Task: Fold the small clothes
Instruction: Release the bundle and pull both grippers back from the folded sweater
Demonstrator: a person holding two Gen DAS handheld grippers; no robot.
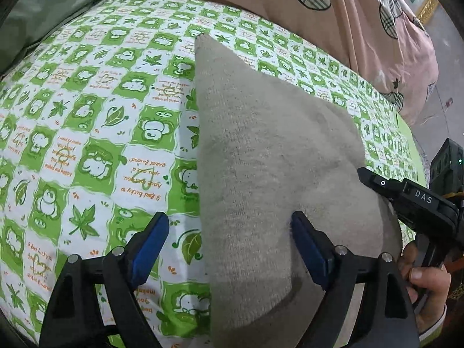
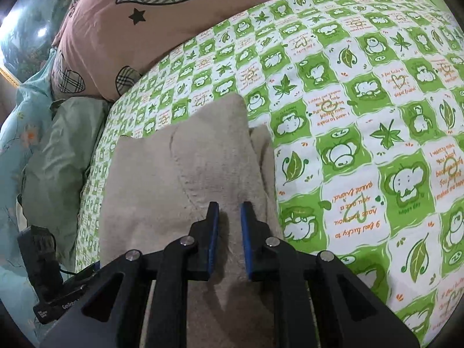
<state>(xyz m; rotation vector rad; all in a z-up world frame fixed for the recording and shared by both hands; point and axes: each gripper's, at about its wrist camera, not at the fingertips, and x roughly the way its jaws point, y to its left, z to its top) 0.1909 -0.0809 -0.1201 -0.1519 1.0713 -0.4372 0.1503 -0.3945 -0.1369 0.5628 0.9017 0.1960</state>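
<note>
A beige fleece garment (image 1: 261, 145) lies folded into a long shape on the green-and-white checked bed sheet (image 1: 87, 145). My left gripper (image 1: 229, 229) is open wide over its near end. One blue pad rests on the cloth and the other stands over bare sheet to the left. In the right wrist view the same garment (image 2: 179, 174) runs under my right gripper (image 2: 229, 211), whose pads stand a narrow gap apart, pinching a ridge of the cloth. From the left wrist view, the right gripper (image 1: 364, 174) meets the garment's right edge, with a person's hand (image 1: 420, 272) on its handle.
A pink quilt (image 1: 377, 29) with plaid hearts is piled along the far side of the sheet (image 2: 348, 116). A pale green pillow (image 2: 58, 150) lies beside the bed's edge. The left gripper's black body (image 2: 43, 261) sits at the lower left.
</note>
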